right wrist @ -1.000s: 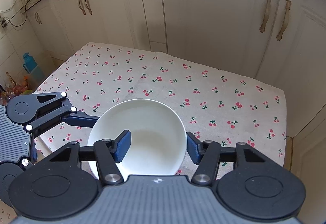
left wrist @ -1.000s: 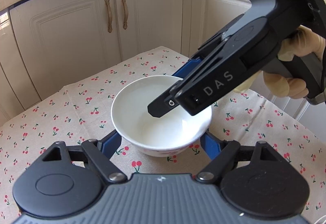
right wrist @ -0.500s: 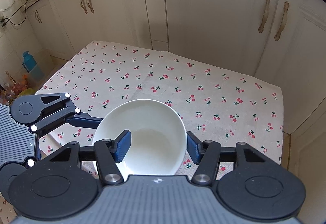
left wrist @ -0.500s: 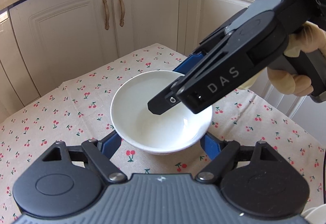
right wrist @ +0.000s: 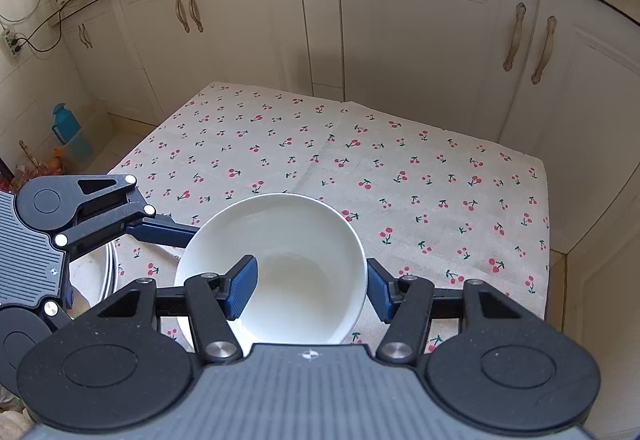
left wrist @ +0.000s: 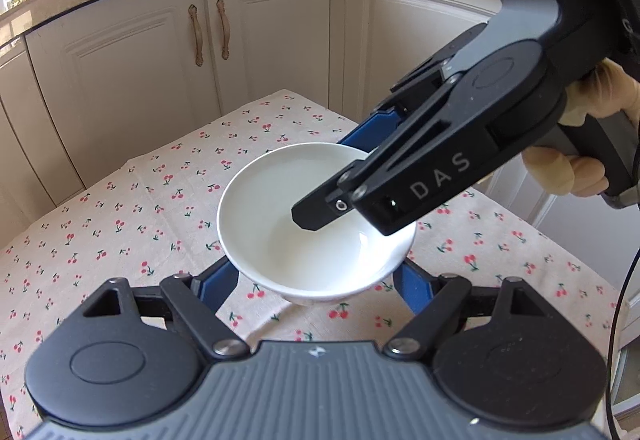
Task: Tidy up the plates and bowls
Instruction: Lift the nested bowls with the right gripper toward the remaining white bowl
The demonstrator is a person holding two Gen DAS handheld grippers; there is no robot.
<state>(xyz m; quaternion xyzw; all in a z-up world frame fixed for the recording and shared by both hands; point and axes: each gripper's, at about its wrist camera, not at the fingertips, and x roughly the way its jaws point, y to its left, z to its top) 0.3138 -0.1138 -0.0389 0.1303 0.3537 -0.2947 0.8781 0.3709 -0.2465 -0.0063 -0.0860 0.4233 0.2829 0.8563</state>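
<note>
A white bowl (left wrist: 280, 224) hangs a little above the cherry-print tablecloth (left wrist: 120, 224), carried by both grippers. My left gripper (left wrist: 316, 286) is shut on it, its blue pads pressing the outer wall on either side near the base. My right gripper (right wrist: 310, 292) is shut on the bowl's (right wrist: 280, 240) right rim, one pad inside and the other outside. In the left wrist view the right gripper (left wrist: 324, 176) reaches in from the right, held by a gloved hand (left wrist: 568, 168). One left finger (right wrist: 160, 232) shows in the right wrist view; the other is hidden behind the bowl.
A stack of white plates (right wrist: 105, 272) lies on the cloth at the lower left, under the left gripper. White cabinets (right wrist: 420, 40) stand just beyond the table's far edge (right wrist: 400, 116). A blue bottle (right wrist: 66, 128) stands on the floor at the left.
Both grippers have risen and drawn back with the bowl, so the table looks farther away. The plate stack has come into the right wrist view.
</note>
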